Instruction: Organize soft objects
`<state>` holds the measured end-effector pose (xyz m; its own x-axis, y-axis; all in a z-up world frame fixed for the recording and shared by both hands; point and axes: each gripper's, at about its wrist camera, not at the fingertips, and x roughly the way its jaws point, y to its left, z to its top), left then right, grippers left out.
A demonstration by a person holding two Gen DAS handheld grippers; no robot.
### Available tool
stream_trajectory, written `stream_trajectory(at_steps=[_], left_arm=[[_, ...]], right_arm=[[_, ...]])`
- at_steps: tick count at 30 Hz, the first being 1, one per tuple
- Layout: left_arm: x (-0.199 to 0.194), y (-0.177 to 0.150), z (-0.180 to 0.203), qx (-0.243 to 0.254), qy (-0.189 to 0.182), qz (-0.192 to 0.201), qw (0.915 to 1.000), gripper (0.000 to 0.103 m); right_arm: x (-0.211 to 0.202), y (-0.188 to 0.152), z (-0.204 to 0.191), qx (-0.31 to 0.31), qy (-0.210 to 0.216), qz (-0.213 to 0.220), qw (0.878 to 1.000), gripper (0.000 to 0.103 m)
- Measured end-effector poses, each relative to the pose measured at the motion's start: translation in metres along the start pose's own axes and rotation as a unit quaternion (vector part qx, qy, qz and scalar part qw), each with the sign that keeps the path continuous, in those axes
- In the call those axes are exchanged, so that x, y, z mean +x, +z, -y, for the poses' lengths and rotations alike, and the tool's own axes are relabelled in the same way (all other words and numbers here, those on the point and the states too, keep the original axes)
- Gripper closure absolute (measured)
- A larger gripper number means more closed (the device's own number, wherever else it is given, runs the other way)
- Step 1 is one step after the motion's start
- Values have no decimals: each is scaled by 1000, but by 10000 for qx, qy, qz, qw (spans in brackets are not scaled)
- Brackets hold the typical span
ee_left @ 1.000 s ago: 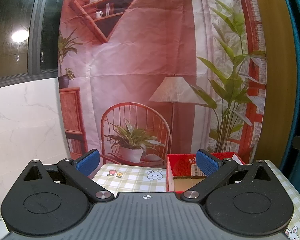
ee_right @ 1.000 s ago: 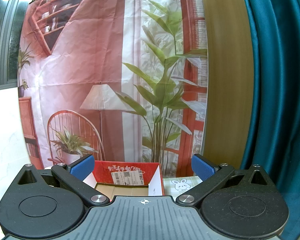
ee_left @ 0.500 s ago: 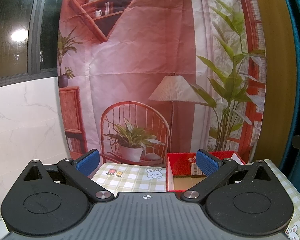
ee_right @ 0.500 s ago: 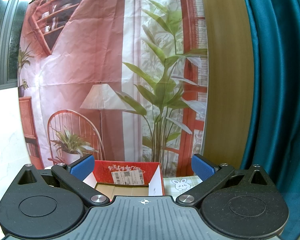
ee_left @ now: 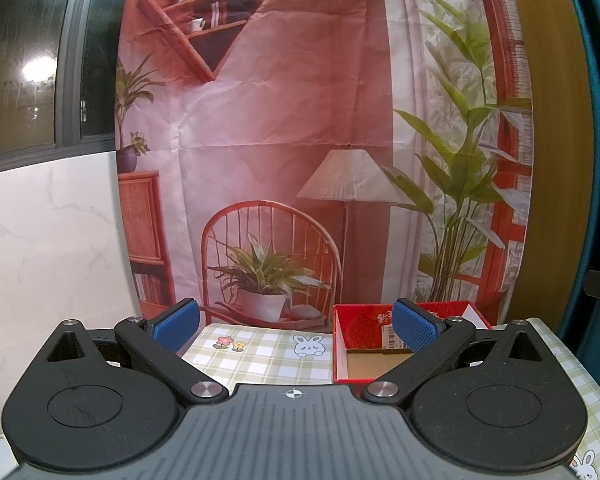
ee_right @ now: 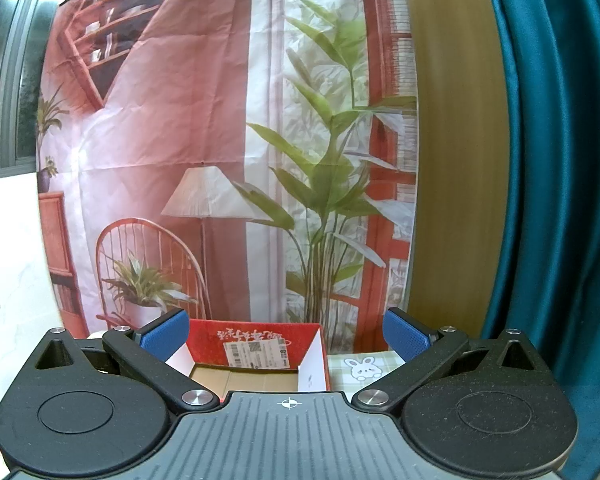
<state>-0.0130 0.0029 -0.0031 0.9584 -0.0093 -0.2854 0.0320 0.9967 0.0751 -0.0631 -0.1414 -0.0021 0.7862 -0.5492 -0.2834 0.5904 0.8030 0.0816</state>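
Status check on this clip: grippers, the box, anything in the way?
Left gripper open, empty. Right gripper open, empty. Red box ahead on checked tablecloth, visible floor bare. No soft items in view; nothing blocking.

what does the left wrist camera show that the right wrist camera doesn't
Only the left wrist view shows the flower print on the checked tablecloth and the open left gripper. Only the right wrist view shows the teal curtain in full, the box's whole shipping label and the open right gripper. Both show the red cardboard box, whose visible floor is bare, and the printed backdrop. Neither shows any soft object.
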Motion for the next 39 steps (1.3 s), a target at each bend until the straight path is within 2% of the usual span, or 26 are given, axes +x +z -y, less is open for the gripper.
stream_trajectory(at_steps=[10, 16, 23, 30, 34, 39], left_arm=[[6, -3, 0, -128, -78, -75, 9999, 0], [25, -20, 13, -61, -69, -233, 9997, 0], [65, -51, 37, 143, -336, -749, 9965, 0], [102, -85, 59, 446, -667, -1235, 9891, 1], [124, -98, 73, 522, -934, -1580, 9816, 8], [148, -113, 92, 559, -1351, -2022, 9684, 16]], right_arm=[[2, -4, 0, 13, 12, -12, 10000, 0], [17, -26, 9, 148, 250, 47, 9996, 0], [55, -70, 27, 381, 206, -487, 9979, 0], [93, -115, 32, 270, 121, -1194, 9924, 0], [111, -137, 33, 187, -48, -1556, 9876, 0], [124, -159, 44, 316, 131, -1805, 9830, 0]])
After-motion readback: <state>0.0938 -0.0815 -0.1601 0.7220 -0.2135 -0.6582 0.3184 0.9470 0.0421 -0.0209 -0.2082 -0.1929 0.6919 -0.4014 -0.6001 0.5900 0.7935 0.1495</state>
